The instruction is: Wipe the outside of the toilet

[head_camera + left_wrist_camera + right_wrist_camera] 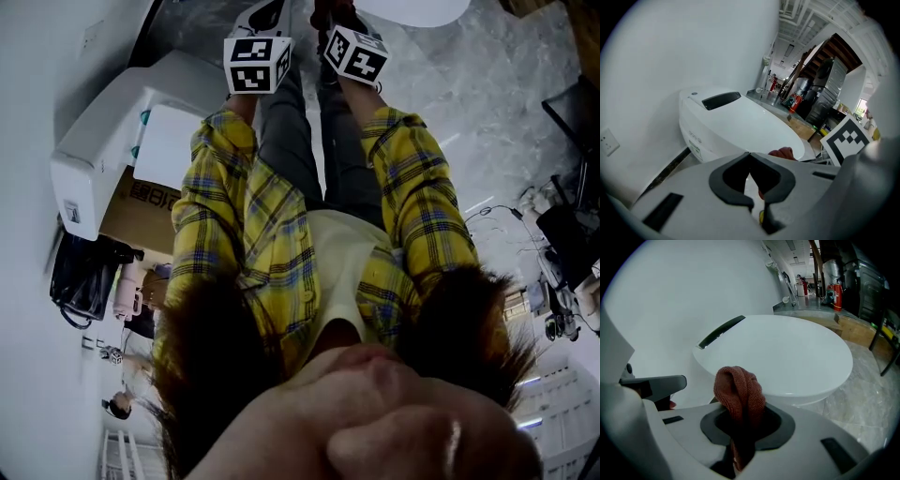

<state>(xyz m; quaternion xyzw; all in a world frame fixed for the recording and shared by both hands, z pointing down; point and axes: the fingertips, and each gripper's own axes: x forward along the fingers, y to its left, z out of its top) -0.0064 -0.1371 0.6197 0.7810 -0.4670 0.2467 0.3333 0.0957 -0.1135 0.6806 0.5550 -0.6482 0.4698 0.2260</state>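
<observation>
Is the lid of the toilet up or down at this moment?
Down. In the right gripper view the toilet lid lies flat over the bowl, and no bowl opening shows.

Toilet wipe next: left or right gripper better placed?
Right. The right gripper is shut on the red-brown cloth, facing the toilet lid. The left gripper is shut with nothing in it.

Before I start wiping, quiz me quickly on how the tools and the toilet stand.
1. What does the right tool grip? A) sponge B) reddish-brown cloth C) brush
2. True or false: the toilet has its lid raised.
3. Fill in: the jaws of the left tool are ___ and hold nothing.
Key: 1 B. 2 False, the lid is down. 3 Shut.
</observation>
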